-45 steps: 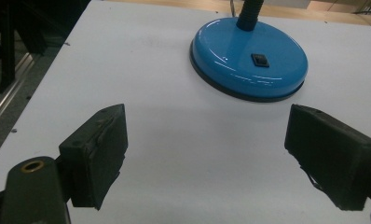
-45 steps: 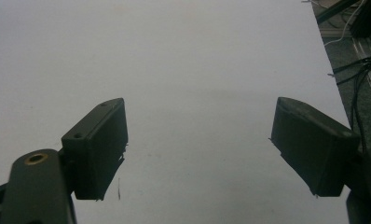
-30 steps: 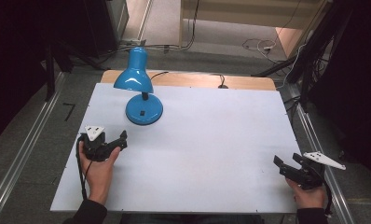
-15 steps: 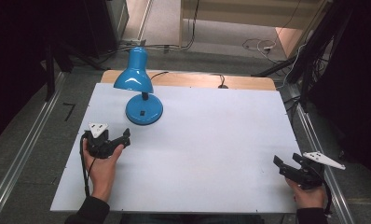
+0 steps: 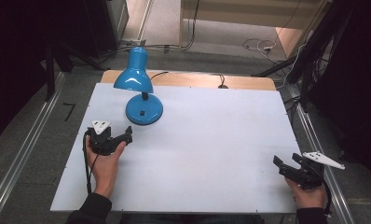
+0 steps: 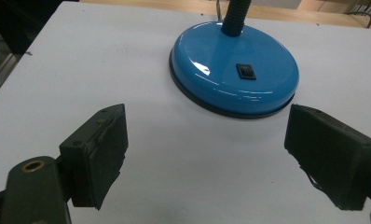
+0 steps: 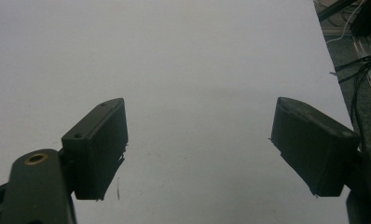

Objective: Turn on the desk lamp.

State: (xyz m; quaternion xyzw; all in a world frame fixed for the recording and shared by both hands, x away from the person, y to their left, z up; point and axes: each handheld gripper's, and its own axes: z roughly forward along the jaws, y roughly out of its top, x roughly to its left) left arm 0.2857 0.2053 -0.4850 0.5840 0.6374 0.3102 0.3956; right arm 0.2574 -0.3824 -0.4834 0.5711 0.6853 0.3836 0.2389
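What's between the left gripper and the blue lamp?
Nothing. In the left gripper view, bare white table runs from the open left gripper to the lamp base. The high view agrees.

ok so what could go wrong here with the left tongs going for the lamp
The left tongs are open, close to the lamp base but not touching it. The base is wide, smooth and glossy, so the jaws may slip off rather than grip. The shade leans out to one side of the base, so a push could tip the lamp. Its switch faces the tongs and might get pressed unintentionally.
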